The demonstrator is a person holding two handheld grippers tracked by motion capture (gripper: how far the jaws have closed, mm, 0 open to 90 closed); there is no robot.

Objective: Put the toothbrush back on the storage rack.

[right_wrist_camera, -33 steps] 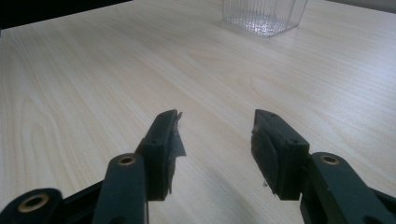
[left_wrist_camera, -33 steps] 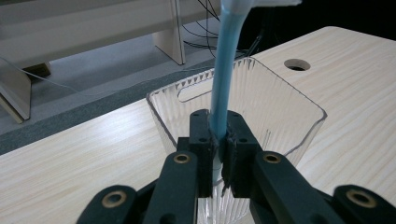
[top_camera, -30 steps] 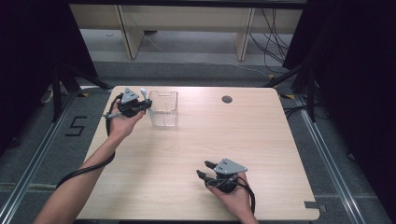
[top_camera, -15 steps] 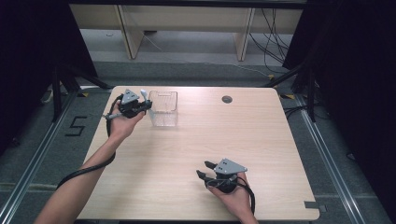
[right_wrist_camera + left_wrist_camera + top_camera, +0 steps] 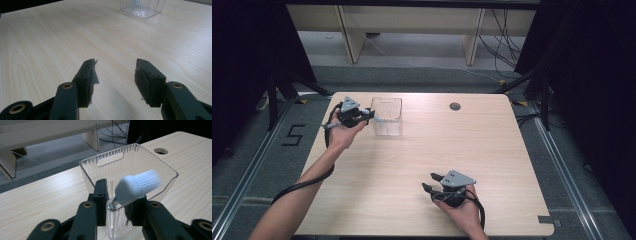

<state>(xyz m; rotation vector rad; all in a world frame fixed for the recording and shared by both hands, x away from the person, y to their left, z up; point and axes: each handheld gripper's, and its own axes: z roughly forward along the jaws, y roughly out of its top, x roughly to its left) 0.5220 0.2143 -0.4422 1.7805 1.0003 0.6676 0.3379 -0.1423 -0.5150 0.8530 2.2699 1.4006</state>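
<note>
My left fingers stand a little apart at the near corner of the clear ribbed bin, and between them sits a small white ribbed cap with a glimpse of glass or metal under it. It is blurred, so I cannot tell whether I am still pinching it or have just let go; the left gripper is at the bin's left rim in the high view. My right gripper rests low near the front edge of the table, well apart from the bin, its jaws spread wide and holding nothing.

I judge the step in hand to be dropping the capped thing into the bin: it is over the rim's corner, tilted, not yet clearly inside. The next move calls for carrying it a bit further over the open middle, so it clears the wall, then widening the jaws fully and backing away without nudging the light bin. The right hand has no part in this yet.
</note>
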